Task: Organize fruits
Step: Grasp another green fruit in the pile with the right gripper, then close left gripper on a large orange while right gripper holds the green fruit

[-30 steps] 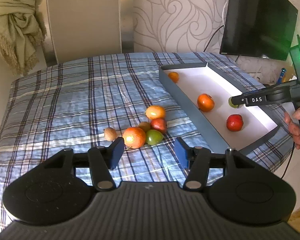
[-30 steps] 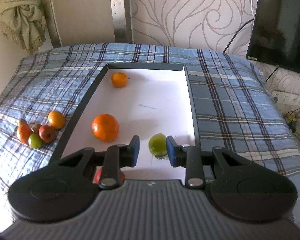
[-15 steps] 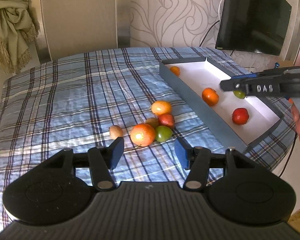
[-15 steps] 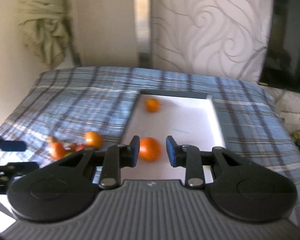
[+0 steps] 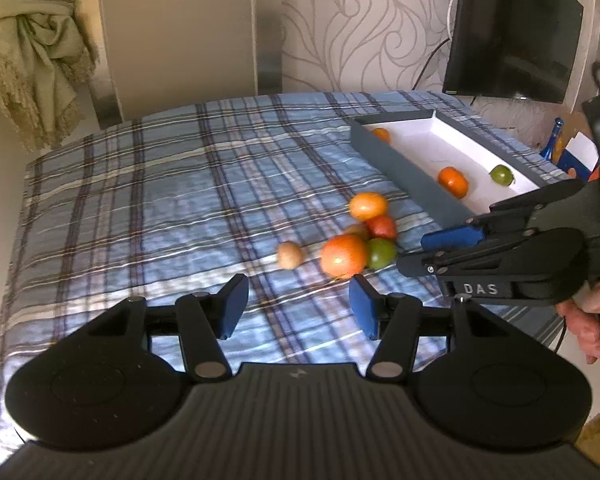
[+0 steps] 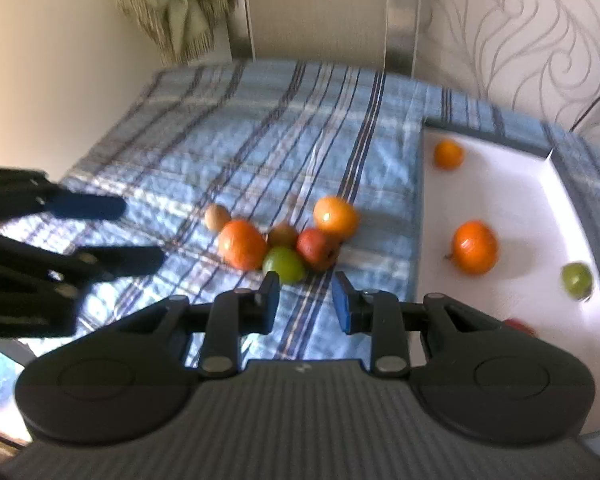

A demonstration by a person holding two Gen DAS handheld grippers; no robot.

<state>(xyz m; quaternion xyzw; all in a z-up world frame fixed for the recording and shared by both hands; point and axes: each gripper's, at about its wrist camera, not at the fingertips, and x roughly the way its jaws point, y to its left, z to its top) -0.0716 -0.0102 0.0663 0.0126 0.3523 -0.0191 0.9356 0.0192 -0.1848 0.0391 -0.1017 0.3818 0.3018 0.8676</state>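
Left gripper (image 5: 296, 307): fingers held part-open, empty, near the fruit pile (image 5: 350, 238).
Right gripper (image 6: 305, 302): fingers narrowed, empty, just before the green fruit (image 6: 283, 265).
Tray (image 5: 404, 168): seen beside the pile.

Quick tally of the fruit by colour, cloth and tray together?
Orange fruit: 4, two on the cloth, two in the tray
Red fruit: 2, one each
Green fruit: 2, one each
Tan or brown fruit: 2, both on the cloth
Total: 10
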